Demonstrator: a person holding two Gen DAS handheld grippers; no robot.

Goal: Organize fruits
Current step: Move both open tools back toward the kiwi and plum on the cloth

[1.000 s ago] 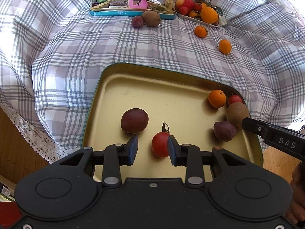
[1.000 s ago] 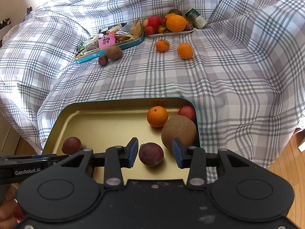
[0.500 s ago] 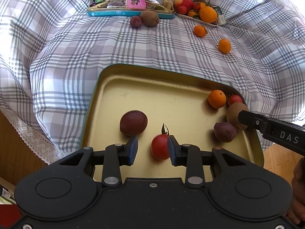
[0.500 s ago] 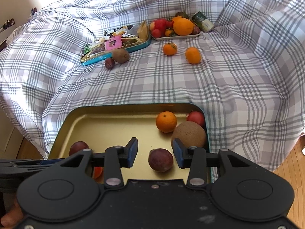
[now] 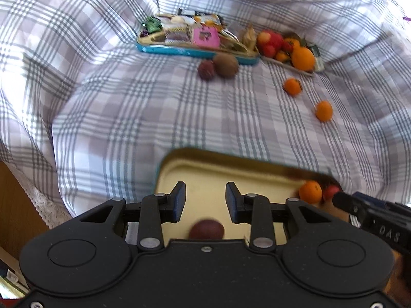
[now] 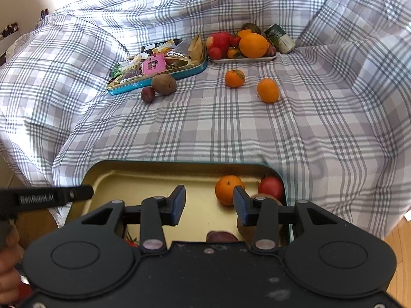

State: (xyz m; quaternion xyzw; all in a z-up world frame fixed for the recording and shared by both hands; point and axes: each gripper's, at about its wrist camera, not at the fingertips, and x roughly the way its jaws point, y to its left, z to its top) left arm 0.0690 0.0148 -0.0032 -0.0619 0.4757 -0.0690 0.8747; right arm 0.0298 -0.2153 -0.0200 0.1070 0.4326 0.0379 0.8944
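Organizing looks partly done. Taking the gold tray as landmark: inside it, from its left end, lie a tomato, barely showing behind the right gripper's body, a dark passion fruit, another passion fruit, a tangerine, a kiwi and a red fruit. Beyond the tray, loose on the checked cloth, remain a passion fruit, a kiwi and two tangerines.

The left gripper and right gripper both stand released, empty. Since a second ago both have pulled back from the tray's fruit, which has slid low in both views.
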